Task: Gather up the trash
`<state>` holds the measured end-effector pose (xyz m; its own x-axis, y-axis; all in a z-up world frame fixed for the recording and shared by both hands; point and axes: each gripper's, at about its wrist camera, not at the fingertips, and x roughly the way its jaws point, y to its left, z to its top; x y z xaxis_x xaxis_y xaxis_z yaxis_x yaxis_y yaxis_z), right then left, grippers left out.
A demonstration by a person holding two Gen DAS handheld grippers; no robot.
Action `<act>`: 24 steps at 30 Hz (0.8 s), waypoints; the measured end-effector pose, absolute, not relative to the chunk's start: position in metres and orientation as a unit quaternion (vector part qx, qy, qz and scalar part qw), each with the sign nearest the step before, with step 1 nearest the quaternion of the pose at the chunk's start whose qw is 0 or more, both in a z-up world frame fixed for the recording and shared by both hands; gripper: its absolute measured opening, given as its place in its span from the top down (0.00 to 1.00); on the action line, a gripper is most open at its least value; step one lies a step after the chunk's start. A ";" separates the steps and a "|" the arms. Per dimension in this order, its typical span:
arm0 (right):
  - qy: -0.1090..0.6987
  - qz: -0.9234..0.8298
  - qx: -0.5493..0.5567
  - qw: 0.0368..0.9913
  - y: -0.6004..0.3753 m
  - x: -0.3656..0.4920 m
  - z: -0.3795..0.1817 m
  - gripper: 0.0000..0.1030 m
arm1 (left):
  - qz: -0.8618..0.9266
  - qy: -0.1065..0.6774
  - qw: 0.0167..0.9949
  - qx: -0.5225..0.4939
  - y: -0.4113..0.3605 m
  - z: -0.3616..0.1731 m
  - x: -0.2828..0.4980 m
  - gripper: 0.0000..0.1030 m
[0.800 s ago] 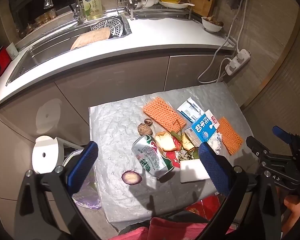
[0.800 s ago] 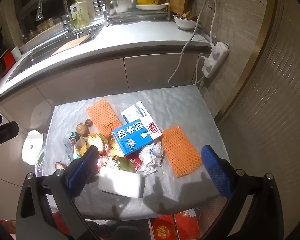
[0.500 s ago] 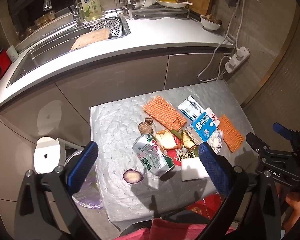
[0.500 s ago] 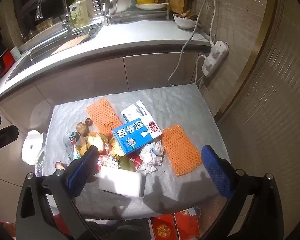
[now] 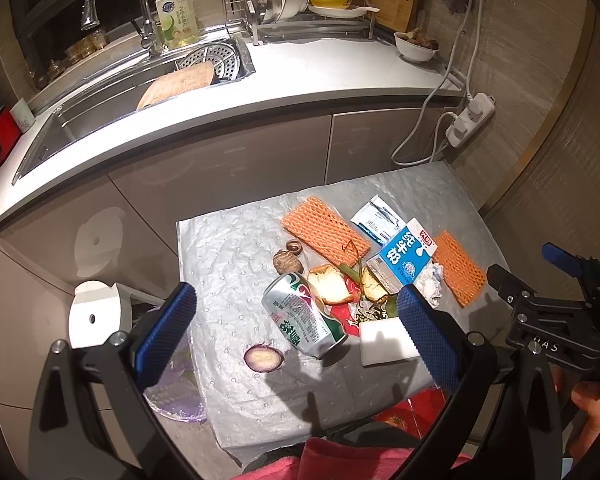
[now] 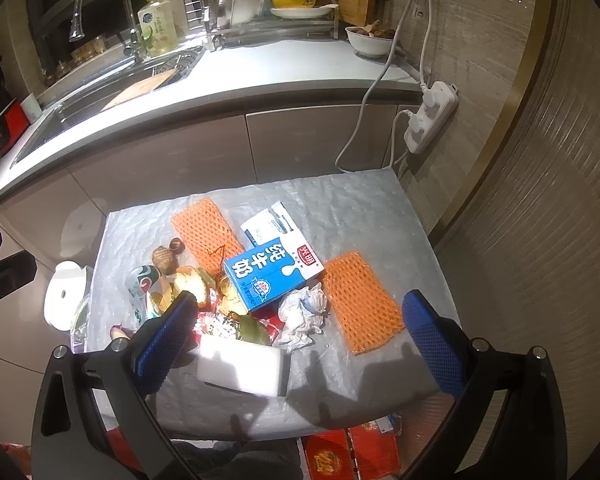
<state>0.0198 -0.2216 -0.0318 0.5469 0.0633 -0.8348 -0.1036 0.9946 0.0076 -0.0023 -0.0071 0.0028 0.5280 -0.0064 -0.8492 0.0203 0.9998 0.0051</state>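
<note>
Blue dimpled pads line both tools: the left gripper (image 5: 292, 326) and right gripper (image 6: 300, 330) hang above the table (image 5: 220, 248) with jaws wide and empty. Near the front edge lie a white rectangular block (image 6: 242, 370) and a round purple fruit half (image 5: 262, 358). At mid-table, a dented aluminium can (image 5: 304, 316) lies on its side, long axis diagonal, open end toward the front edge. Beyond it are a blue carton (image 6: 272, 274) and two orange foam nets (image 6: 360, 306).

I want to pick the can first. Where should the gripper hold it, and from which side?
Grip the can across its round body, coming from above with the open left gripper. It lies on its side, so the curved flanks face the pads.
</note>
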 end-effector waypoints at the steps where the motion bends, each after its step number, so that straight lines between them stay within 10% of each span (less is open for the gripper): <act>1: 0.474 0.048 -0.020 0.879 -0.222 0.020 -0.032 0.02 | -0.007 0.486 0.874 0.007 -0.008 0.003 -0.001 0.06; 24: 0.479 0.049 -0.015 0.876 -0.225 0.025 -0.033 0.02 | -0.009 0.483 0.876 0.007 -0.007 0.004 0.002 0.06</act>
